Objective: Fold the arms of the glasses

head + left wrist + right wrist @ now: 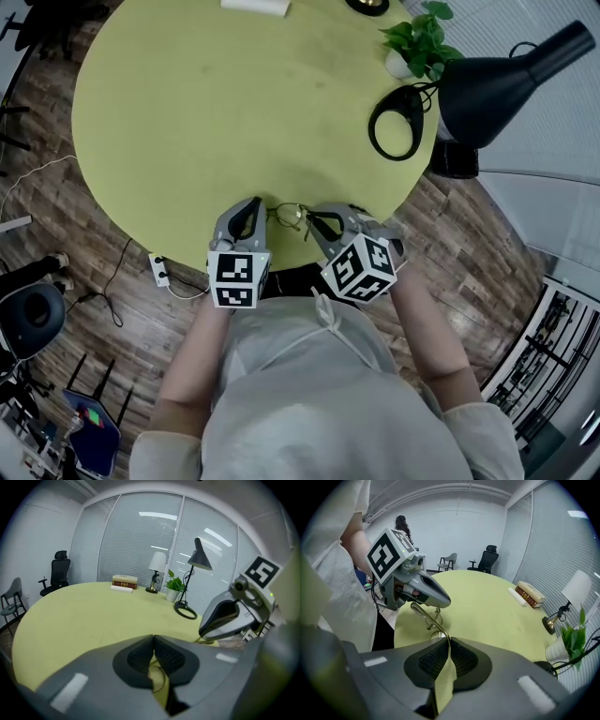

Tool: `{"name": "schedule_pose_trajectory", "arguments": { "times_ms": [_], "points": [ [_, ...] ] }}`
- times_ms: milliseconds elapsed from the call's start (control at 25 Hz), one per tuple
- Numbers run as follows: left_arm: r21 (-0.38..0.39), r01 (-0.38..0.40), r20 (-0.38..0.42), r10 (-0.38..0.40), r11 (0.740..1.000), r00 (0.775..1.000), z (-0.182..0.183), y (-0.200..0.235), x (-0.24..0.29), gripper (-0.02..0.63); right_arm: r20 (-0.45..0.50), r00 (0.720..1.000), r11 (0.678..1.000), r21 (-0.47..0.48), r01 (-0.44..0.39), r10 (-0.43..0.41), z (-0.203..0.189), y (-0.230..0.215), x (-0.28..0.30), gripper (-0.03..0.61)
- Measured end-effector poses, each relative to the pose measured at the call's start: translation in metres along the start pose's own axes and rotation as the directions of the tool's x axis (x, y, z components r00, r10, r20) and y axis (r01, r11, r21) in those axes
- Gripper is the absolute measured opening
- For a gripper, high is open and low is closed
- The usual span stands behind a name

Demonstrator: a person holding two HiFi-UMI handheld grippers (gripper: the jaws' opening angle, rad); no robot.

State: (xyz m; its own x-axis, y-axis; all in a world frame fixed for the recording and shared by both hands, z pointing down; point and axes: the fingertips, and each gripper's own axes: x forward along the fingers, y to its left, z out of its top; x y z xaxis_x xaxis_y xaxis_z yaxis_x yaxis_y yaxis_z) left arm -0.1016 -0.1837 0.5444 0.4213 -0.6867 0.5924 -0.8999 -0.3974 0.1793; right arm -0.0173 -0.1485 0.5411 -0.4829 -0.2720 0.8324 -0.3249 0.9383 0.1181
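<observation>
Thin gold-rimmed glasses (289, 216) lie at the near edge of the round yellow-green table (234, 112). My right gripper (449, 641) is shut on one arm of the glasses (426, 616). That arm runs up and left from the pads to its ear tip, which lies under the left gripper's nose. The lenses (433, 624) rest on the table beyond. My left gripper (153, 639) has its pads meeting at the tip, and I see nothing clamped between them. A lens rim (160, 677) shows through the gap below those pads. In the head view the left gripper (255, 204) and the right gripper (314, 223) flank the glasses.
A black desk lamp (506, 80) with a ring base (398, 122) and a potted plant (422, 42) stand at the far right. Books (124, 580) and a white table lamp (157, 564) are at the far side. A power strip (159, 270) and cables lie on the wood floor.
</observation>
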Motion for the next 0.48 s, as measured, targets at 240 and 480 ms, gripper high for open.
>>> {"name": "schedule_pose_trajectory", "arguments": {
  "times_ms": [240, 480],
  "points": [
    [0.031, 0.002, -0.021, -0.001, 1.0, 1.0, -0.01, -0.007, 0.009, 0.006, 0.0, 1.0, 0.999, 0.032, -0.005, 0.005, -0.004, 0.005, -0.001, 0.015],
    [0.064, -0.01, -0.037, 0.012, 0.998, 0.999, -0.018, -0.009, 0.016, 0.006, -0.003, 1.0, 0.999, 0.049, -0.009, 0.01, -0.008, 0.01, -0.004, 0.017]
  ]
}}
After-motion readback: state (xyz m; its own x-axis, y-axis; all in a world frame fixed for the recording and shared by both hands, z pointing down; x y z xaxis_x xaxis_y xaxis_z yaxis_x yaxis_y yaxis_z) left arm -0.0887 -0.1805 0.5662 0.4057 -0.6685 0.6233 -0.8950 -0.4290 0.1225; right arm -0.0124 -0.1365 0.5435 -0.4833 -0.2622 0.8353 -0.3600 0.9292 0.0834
